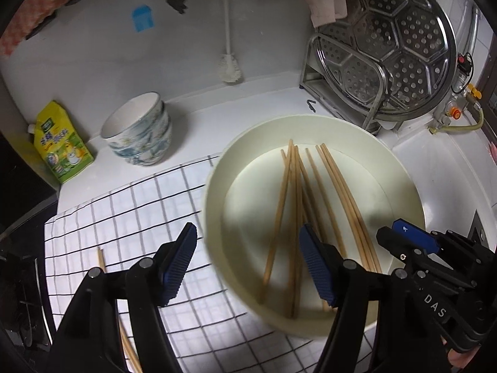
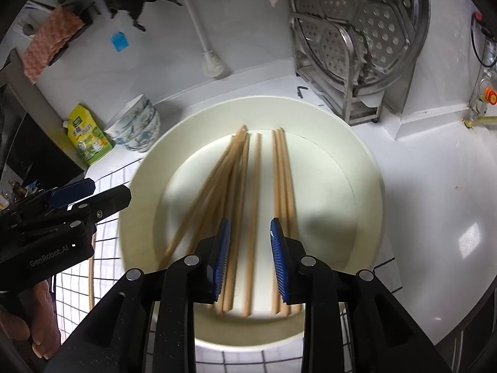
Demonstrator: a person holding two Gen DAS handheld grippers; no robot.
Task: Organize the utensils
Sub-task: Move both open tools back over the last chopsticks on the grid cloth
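A round cream basin [image 1: 313,124] [image 2: 366,168] holds several wooden chopsticks [image 1: 298,192] [image 2: 236,168] lying lengthwise. My left gripper [image 1: 251,264] is open and straddles the basin's left rim, one pad over the checked cloth and one over the chopsticks, with nothing gripped. One more chopstick [image 1: 101,259] [image 2: 90,276] lies on the cloth by its left finger. My right gripper [image 2: 251,259] hovers open above the basin's near side. A single chopstick lies beneath the gap, and the pads do not touch it. Each gripper shows at the edge of the other's view.
A white cloth with black checks [image 1: 124,205] lies under the basin. Stacked patterned bowls [image 1: 139,130] and a yellow pouch [image 1: 62,143] stand at the back left. A steel rack with a perforated steamer tray [image 1: 388,46] stands at the back right, a white brush [image 1: 230,62] leans on the wall.
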